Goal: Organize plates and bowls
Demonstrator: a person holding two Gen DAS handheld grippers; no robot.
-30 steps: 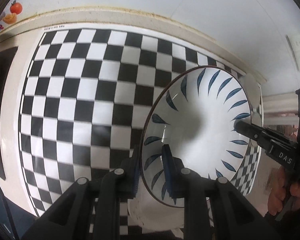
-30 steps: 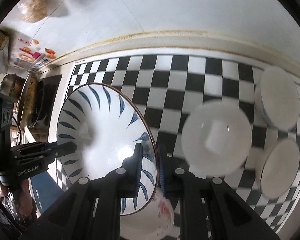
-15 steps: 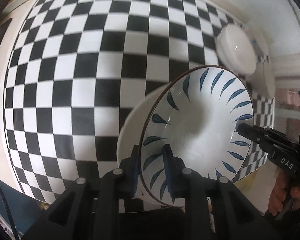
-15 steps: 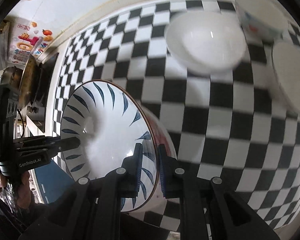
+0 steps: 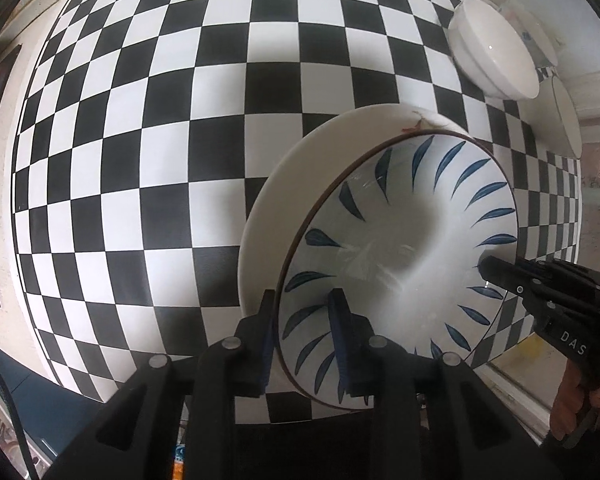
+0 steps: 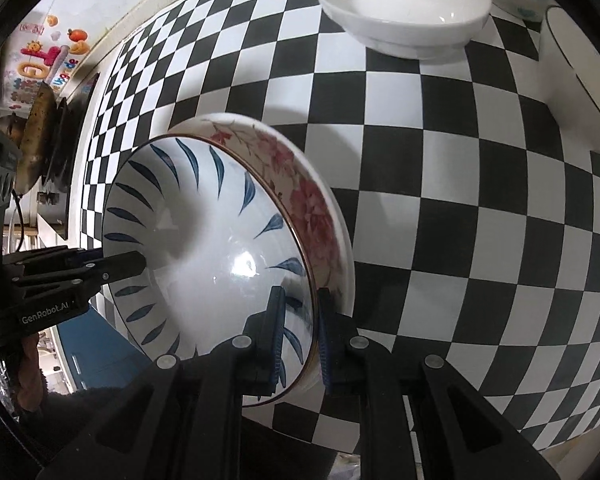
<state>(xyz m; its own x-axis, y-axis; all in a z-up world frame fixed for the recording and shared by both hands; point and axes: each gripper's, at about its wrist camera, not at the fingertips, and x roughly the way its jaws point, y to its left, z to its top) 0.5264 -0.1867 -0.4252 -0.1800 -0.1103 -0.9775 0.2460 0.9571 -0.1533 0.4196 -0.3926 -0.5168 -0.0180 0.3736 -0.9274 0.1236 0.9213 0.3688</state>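
Glazed ceramic, hard and slick: the blue-leaf bowl (image 5: 400,248) sits nested in a floral-rimmed bowl (image 6: 320,216) on the chequered bench (image 5: 140,160). It looks heavy and would chip if knocked, so opposite points of the rim are the sensible hold. The left gripper (image 5: 302,332) straddles the near rim, its jaws opening, pads apparently easing off. The right gripper (image 6: 298,332) pinches the opposite rim firmly. A plain white bowl (image 6: 404,4) stands well apart.
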